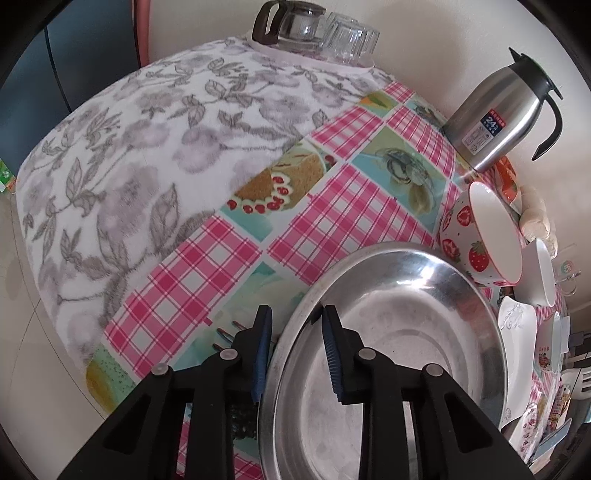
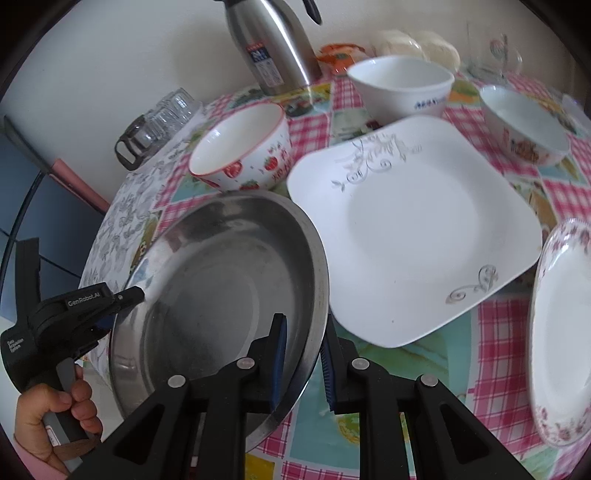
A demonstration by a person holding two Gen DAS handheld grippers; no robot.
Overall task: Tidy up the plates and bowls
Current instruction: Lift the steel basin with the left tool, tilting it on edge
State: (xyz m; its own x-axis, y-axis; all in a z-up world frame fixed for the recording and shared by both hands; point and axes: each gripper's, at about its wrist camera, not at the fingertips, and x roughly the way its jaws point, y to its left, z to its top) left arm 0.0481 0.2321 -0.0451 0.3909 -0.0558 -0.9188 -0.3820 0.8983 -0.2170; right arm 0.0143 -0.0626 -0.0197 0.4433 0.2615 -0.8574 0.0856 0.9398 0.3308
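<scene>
A round steel plate lies on the checked tablecloth. My left gripper straddles its left rim. The inner pad lies against the rim and a thin dark gap shows at the outer pad. My right gripper is shut on the plate's near right rim, one finger inside and one outside. Behind the plate stands a strawberry bowl. A square white plate lies to the right, with a white bowl and a flowered bowl beyond it.
A flower-rimmed plate sits at the right edge. A steel thermos jug stands by the wall. A glass pot and tumblers rest at the far end of a flowered towel. A person's hand holds the left gripper's handle.
</scene>
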